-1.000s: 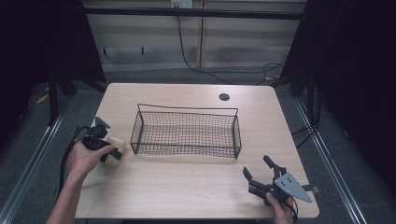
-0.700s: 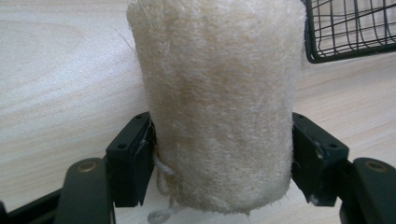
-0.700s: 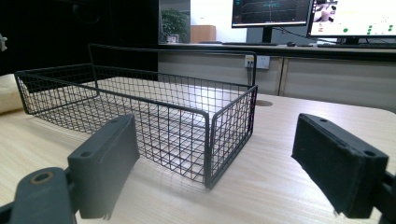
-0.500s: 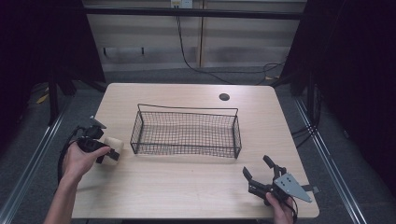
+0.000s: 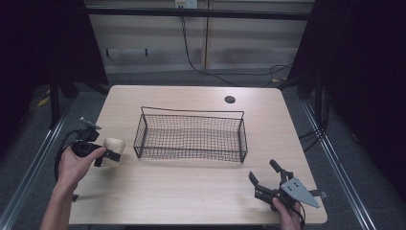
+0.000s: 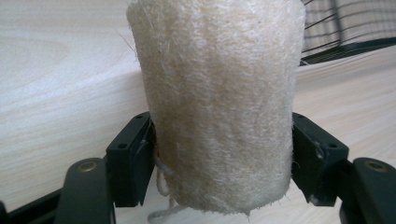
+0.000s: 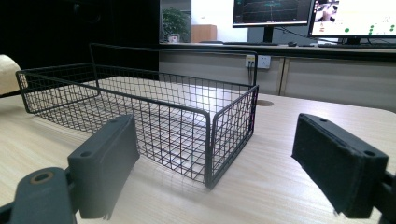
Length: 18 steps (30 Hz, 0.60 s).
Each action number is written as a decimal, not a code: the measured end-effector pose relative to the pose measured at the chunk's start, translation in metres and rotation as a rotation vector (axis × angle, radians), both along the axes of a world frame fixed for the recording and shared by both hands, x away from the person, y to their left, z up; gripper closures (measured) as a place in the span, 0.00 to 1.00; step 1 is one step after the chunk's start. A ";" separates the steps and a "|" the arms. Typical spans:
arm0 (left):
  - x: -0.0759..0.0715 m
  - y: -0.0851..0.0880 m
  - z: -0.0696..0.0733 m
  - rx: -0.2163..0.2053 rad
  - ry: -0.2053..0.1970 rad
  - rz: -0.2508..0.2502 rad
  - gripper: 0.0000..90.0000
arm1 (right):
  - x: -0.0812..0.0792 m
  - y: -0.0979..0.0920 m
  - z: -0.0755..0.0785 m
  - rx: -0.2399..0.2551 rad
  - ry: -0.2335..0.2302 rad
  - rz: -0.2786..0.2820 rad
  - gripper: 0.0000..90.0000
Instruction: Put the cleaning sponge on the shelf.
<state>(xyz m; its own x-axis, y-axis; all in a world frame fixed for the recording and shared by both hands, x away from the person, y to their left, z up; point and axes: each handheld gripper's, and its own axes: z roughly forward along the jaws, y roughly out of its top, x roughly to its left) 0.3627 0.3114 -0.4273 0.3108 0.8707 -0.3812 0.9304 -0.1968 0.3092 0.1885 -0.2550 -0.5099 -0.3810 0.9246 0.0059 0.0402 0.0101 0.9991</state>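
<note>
Left tool [image 6: 219, 158] pinches a pale, fuzzy loofah cylinder [image 6: 217, 102]; right tool [image 7: 219, 168] spread wide.

Pale wood-grain counter [image 5: 191, 191] with a smooth matt finish. At its centre, a basket [image 5: 191, 136] of thin black metal wire mesh. At nine o'clock, a rough, fibrous cream loofah-like roll [image 6: 215, 102] sits between matt black plastic jaws of the left hand-held gripper [image 6: 219, 158].

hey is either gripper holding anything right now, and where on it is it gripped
The left gripper holds the beige loofah cylinder, its jaws pressed on opposite sides of the lower half. The right gripper is open and holds nothing.
</note>
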 end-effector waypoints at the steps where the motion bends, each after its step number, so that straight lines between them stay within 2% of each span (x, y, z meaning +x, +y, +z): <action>1: -0.001 0.001 0.002 -0.003 -0.005 -0.002 0.35 | 0.000 0.000 0.000 0.002 0.001 0.000 0.15; 6: -0.005 0.002 0.008 -0.021 -0.042 0.001 0.35 | 0.000 0.000 0.000 0.000 0.003 0.002 0.15; 9: -0.007 0.002 0.012 -0.035 -0.064 0.037 0.35 | 0.000 0.000 0.000 0.000 0.001 0.001 0.15; 12: -0.009 0.002 0.016 -0.071 -0.081 0.014 0.35 | 0.000 0.000 0.000 0.004 0.000 0.001 0.15; 18: -0.015 -0.001 0.026 -0.087 -0.124 0.018 0.35 | 0.000 0.000 0.000 0.002 -0.001 0.004 0.15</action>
<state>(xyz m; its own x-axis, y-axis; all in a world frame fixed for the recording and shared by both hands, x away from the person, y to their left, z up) 0.3479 0.3103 -0.4014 0.3447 0.8419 -0.4152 0.8871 -0.1476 0.4372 0.1888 -0.2553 -0.5099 -0.3851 0.9229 0.0077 0.0388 0.0079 0.9992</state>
